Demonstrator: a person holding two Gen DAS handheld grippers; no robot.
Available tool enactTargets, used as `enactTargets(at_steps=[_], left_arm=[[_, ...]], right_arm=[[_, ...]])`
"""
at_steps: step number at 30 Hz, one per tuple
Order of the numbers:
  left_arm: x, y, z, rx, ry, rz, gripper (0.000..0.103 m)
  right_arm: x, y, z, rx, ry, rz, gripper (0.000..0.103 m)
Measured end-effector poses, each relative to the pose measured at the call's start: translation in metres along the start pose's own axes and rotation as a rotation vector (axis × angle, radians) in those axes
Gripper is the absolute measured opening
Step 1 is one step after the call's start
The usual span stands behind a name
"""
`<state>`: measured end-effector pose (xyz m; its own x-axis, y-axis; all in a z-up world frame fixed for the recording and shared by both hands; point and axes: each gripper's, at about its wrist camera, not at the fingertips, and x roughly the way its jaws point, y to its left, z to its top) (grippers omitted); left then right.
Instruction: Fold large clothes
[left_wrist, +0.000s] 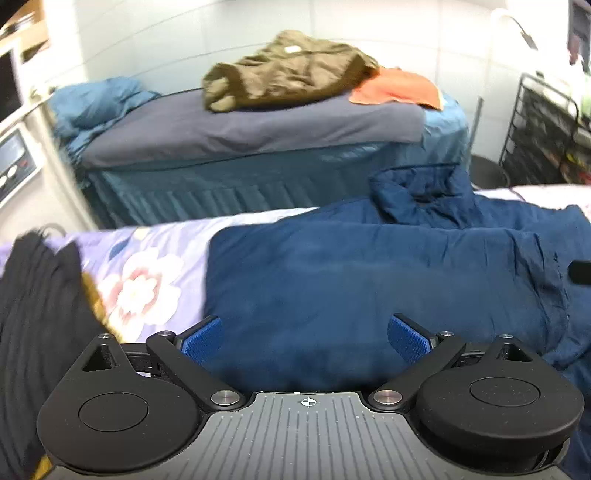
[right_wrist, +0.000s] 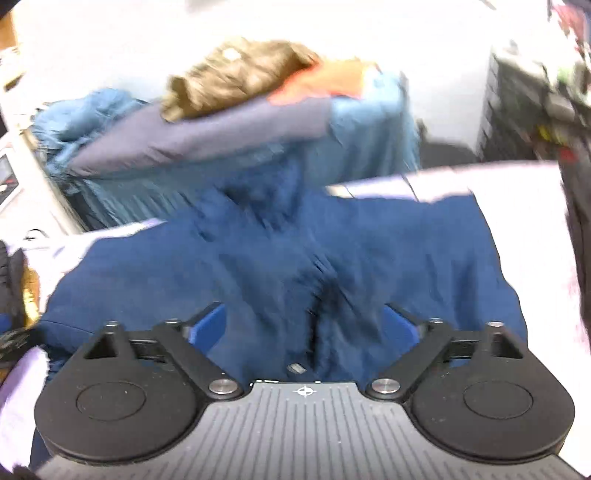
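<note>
Navy padded jacket (left_wrist: 369, 266) lies spread on floral lilac bedsheet (left_wrist: 147, 266), long axis running side to side, directly below and ahead of both grippers. Left gripper (left_wrist: 306, 334) and right gripper (right_wrist: 306, 325) gape wide, holding nothing. Right one looks nearer the zip line.

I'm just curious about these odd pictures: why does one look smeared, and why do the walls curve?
Right wrist view: motion blur smears the blue jacket and the olive garment; the white wall is washed out. Left wrist view: sharper, only slightly soft, jacket readable. Both views: the fisheye lens bends straight edges, such as the far bed.
</note>
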<state>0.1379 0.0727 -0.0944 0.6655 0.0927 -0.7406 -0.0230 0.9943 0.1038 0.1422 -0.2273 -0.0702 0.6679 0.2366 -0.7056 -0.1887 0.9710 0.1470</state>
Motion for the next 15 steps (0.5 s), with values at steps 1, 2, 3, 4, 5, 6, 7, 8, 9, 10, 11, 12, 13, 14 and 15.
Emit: enactTargets(at_steps=[1,2,3,4,5,6,7,8,9,10,11,12,13,14,15], left_arm=[[0.01,-0.007,0.006,0.024,0.022,0.01,0.103],[0.02,-0.013,0.01,0.041,0.043,0.019,0.103],[0.033,-0.016,0.012,0.055,0.069,0.027,0.103],[0.045,-0.019,0.013,0.069,0.105,0.036,0.103],[0.061,-0.018,0.013,0.077,0.145,0.045,0.103],[0.071,-0.017,0.012,0.079,0.184,0.051,0.103],[0.081,-0.016,0.009,0.078,0.223,0.047,0.103],[0.09,-0.014,0.006,0.076,0.253,0.042,0.103],[0.096,-0.012,0.002,0.077,0.275,0.037,0.103],[0.102,-0.01,-0.001,0.08,0.291,0.036,0.103],[0.107,-0.009,-0.004,0.084,0.302,0.03,0.103],[0.111,-0.009,-0.005,0.085,0.309,0.021,0.103],[0.113,-0.008,-0.006,0.086,0.313,0.016,0.103],[0.114,-0.008,-0.006,0.089,0.319,0.015,0.103],[0.116,-0.01,-0.005,0.095,0.324,0.018,0.103]], right_arm=[[0.002,0.008,0.002,-0.041,0.002,0.029,0.095],[0.004,0.016,0.005,-0.079,0.006,0.049,0.095],[0.008,0.023,0.006,-0.121,0.011,0.068,0.095],[0.015,0.031,0.007,-0.167,0.022,0.085,0.097],[0.024,0.036,0.007,-0.194,0.043,0.089,0.099],[0.033,0.039,0.011,-0.209,0.065,0.08,0.099],[0.046,0.042,0.011,-0.22,0.092,0.052,0.099],[0.055,0.044,0.009,-0.227,0.117,0.024,0.099],[0.067,0.044,0.008,-0.23,0.151,-0.006,0.099],[0.079,0.043,0.005,-0.23,0.189,-0.035,0.099],[0.092,0.042,0.003,-0.231,0.239,-0.054,0.1],[0.104,0.042,-0.001,-0.227,0.293,-0.066,0.101],[0.115,0.038,-0.006,-0.21,0.344,-0.076,0.102],[0.122,0.034,-0.011,-0.188,0.367,-0.079,0.103],[0.126,0.028,-0.015,-0.156,0.379,-0.075,0.103]])
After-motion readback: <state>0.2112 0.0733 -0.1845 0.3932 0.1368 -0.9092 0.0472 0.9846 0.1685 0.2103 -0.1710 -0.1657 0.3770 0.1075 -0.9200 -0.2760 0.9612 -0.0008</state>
